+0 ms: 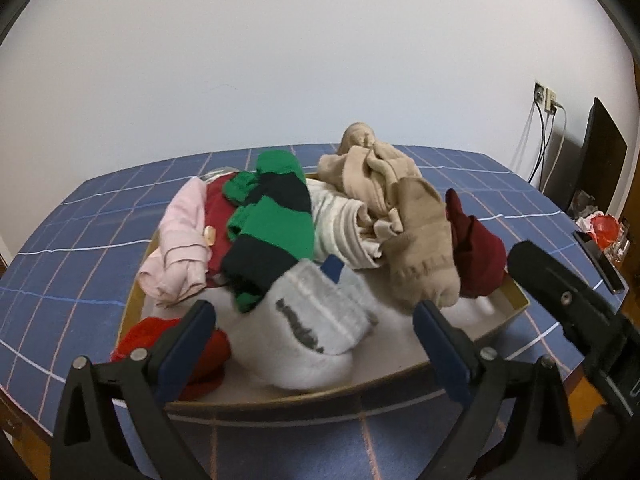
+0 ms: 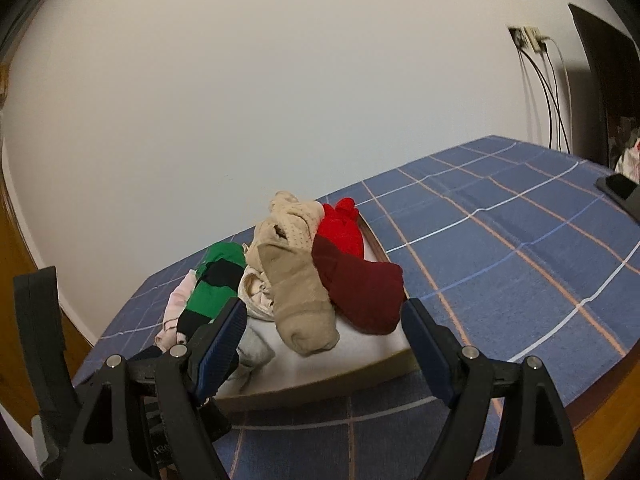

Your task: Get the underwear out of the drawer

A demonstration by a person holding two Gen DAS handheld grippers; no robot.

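My left gripper [image 1: 314,334] and right gripper [image 2: 324,330] stand open and empty; the underwear [image 1: 272,216] in the drawer [image 1: 514,300] looks light and soft, so I would pinch a raised fold.

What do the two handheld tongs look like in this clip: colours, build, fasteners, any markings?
Both match: the left tongs and right tongs have black plastic triangular arms with cut-out openings, silver round rivets at the pivots, and dark blue ribbed pads on the fingertips. No cables, readable markings, sleeves or hands show in either view.
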